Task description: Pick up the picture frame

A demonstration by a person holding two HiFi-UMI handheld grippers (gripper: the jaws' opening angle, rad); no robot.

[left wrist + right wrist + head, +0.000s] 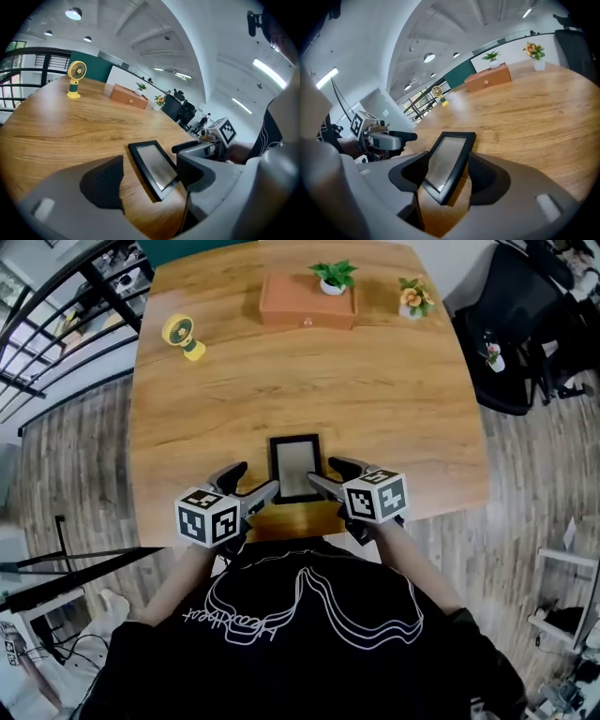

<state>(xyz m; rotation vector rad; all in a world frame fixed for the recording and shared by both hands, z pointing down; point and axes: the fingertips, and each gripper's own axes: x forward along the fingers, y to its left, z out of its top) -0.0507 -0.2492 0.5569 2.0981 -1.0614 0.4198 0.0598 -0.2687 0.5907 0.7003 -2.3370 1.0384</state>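
Observation:
A small black picture frame [295, 468] lies flat on the wooden table [394, 399], close to its front edge. My left gripper [255, 480] is open at the frame's near left corner, and my right gripper [328, 473] is open at its near right side. In the left gripper view the frame [153, 165] lies ahead in the gap, its right edge close to the right jaw. In the right gripper view the frame [449, 161] shows between the two spread jaws. I cannot tell whether any pad touches it.
At the table's far side stand an orange drawer box [307, 302] with a green plant [334, 277] on it, a pot of orange flowers [413, 298] and a yellow desk fan [181, 335]. A black chair [516, 324] stands to the right, a railing [56, 306] to the left.

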